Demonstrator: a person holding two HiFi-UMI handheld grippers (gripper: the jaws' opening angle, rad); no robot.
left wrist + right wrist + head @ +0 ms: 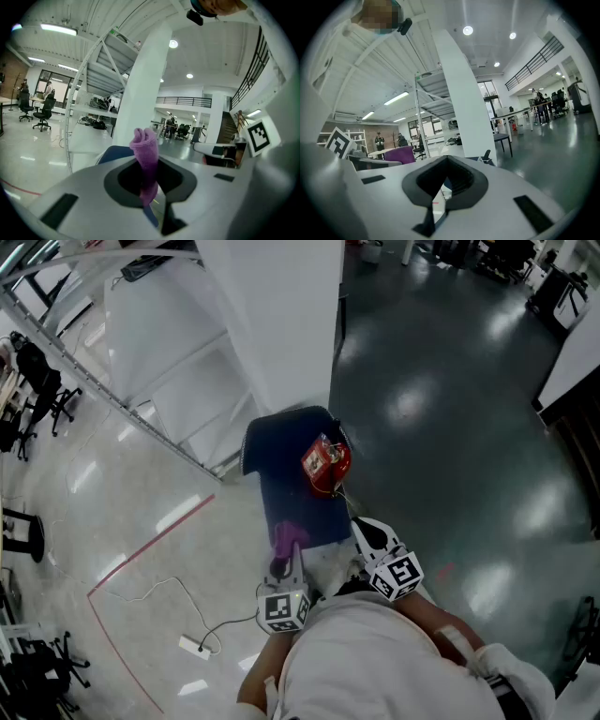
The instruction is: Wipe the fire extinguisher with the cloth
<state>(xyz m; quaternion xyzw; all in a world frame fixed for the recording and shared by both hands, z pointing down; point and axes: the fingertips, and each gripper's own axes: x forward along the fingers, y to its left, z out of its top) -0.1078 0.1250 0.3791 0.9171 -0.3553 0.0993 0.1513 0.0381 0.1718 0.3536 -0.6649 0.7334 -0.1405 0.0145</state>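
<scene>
Left claw [285, 560] is closest to me, low centre in the head view. In its own view [149, 186] the jaws are pinched onto the purple cloth [146, 157]. The cloth stands up out of the gap in a bunched roll [288, 539].

Right claw [362, 530] is just beside it, pointing up-left. In its own view [440, 191] I read the jaws as all but closed. Only a thin slit shows, with nothing in it.

Fire extinguisher [325, 464] is ahead of both claws, red, and sits on the right side of a dark blue chair [281, 486]. The right claw's tip is near its lower edge, but I can't tell if they touch. The cloth is near it, not touching.

A white pillar [279, 320] stands right behind the chair. To my left, on the pale floor, there is red tape [150, 549] and a white cable [167, 589] running to a plug block. Dark glossy floor [450, 399] is on the right. Office chairs and desks are far off.
</scene>
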